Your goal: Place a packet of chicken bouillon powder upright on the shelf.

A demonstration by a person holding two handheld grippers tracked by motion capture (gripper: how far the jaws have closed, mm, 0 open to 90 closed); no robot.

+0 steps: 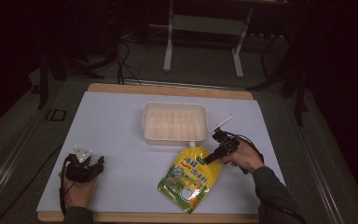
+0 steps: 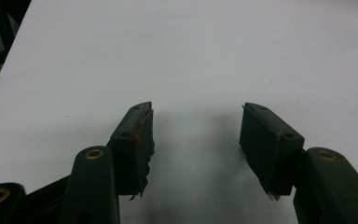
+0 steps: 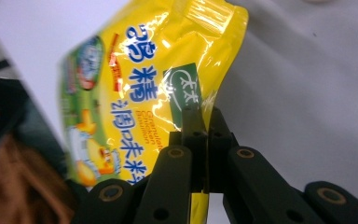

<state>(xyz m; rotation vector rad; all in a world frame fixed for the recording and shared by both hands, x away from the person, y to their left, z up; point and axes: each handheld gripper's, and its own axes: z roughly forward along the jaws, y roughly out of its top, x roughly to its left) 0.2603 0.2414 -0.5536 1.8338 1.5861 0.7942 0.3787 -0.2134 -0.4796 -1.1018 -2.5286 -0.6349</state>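
A yellow and green spouted pouch [image 1: 189, 178] lies on the white sheet, its white cap touching the near wall of the cream tray [image 1: 175, 122]. My right gripper [image 1: 210, 159] is shut on the pouch's upper right edge; in the right gripper view the two black jaws pinch the yellow pouch [image 3: 135, 93] edge between them at the gripper [image 3: 204, 116] tip. My left gripper [image 1: 92, 164] rests at the sheet's near left corner, held by a hand. In the left gripper view that gripper [image 2: 196, 126] is open, with bare white sheet between its jaws.
The white sheet [image 1: 116, 121] covers a wooden table. The cream tray has several small dividers and holds nothing. A white stick [image 1: 222, 122] leans out from beside the tray's right wall. Dark floor, cables and a table frame [image 1: 205, 37] lie beyond.
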